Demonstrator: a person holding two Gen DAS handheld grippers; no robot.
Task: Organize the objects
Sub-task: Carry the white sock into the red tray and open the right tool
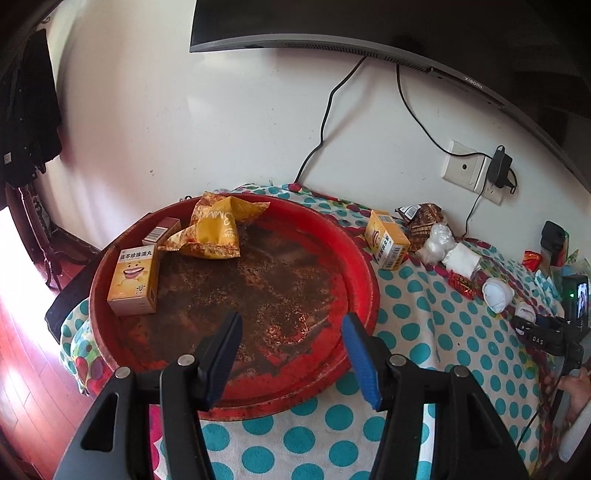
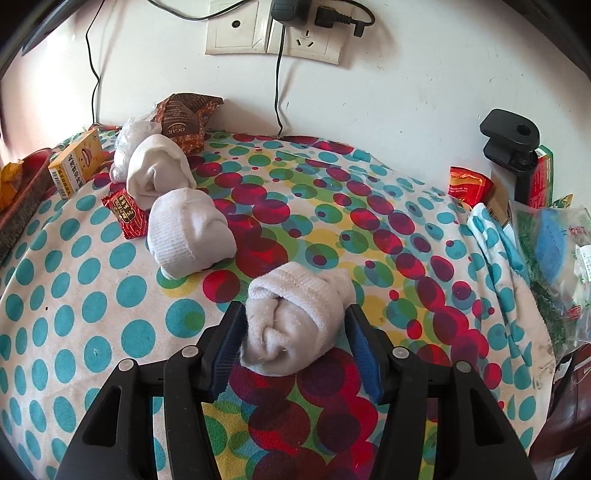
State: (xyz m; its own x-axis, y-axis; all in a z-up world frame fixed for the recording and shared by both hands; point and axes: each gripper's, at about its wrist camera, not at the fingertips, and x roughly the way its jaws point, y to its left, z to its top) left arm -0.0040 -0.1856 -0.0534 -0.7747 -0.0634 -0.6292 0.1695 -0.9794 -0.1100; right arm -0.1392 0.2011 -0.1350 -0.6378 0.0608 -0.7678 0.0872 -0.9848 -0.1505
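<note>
A lived-in room of a home. The surface [image 2: 110,325] wears a polka-dot cloth and stands against a scuffed white wall with a socket plate [image 2: 273,33] holding a charger [image 1: 500,166]. A Xiaomi screen [image 1: 369,26] hangs above, its cables trailing down. Dark clothes [image 1: 29,110] hang at the left over a red wooden floor [image 1: 26,369]. Household clutter lies about: rolled socks [image 2: 190,232], medicine boxes [image 1: 135,280], snack packets [image 2: 184,120] and a worn red tray [image 1: 362,273].
</note>
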